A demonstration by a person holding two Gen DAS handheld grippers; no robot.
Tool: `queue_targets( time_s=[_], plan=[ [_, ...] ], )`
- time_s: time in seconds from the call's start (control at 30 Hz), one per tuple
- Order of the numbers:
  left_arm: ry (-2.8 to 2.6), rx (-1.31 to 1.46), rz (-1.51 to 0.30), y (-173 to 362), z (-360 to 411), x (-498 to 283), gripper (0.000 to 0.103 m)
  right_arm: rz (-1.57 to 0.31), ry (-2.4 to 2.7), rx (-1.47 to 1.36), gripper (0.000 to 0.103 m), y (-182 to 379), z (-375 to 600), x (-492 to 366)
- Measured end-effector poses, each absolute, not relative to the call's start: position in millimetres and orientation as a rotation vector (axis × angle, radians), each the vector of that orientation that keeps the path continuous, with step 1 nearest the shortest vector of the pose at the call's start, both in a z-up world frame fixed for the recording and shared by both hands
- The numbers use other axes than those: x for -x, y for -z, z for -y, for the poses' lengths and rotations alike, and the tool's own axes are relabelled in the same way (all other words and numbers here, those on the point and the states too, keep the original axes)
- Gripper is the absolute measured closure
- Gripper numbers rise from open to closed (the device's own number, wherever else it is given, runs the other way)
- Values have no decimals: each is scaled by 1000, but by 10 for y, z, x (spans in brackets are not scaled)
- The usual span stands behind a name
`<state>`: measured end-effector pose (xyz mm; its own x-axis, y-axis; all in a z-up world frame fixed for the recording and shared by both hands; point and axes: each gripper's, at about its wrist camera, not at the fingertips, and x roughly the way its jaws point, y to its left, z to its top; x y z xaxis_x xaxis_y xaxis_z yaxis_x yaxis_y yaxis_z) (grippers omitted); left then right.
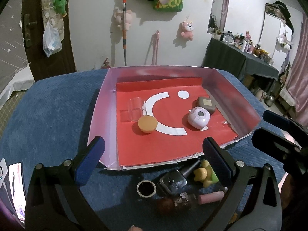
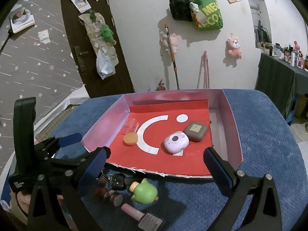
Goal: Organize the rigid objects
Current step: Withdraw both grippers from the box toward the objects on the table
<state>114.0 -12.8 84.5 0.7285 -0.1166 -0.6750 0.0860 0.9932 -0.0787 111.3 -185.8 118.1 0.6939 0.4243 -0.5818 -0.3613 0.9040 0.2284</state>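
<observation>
We are holding our left gripper [image 1: 153, 148] with its jaws spread wide and gripping nothing, while the small loose things are lying just beneath and between them: the green toy [image 1: 205, 174], the pink tube [image 1: 210, 197] and the metal ring [image 1: 146, 188]. Our right gripper [image 2: 156, 157] is hanging equally wide open and empty, the green toy sitting just below its gap toward its left finger. Beyond both sets of jaws, the shallow red tray [image 1: 163, 146] is holding the orange lid [image 1: 147, 124], the lilac case [image 1: 198, 117] and the brown case [image 1: 206, 104].
</observation>
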Motion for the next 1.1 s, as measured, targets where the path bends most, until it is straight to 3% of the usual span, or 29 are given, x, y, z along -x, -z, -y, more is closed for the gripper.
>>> queue_targets(
  time_s=[1.1],
  plan=[
    [136,42,-766,-767,189,-856,0,-688,-443,-108,0,-1088,1903,-870]
  ],
)
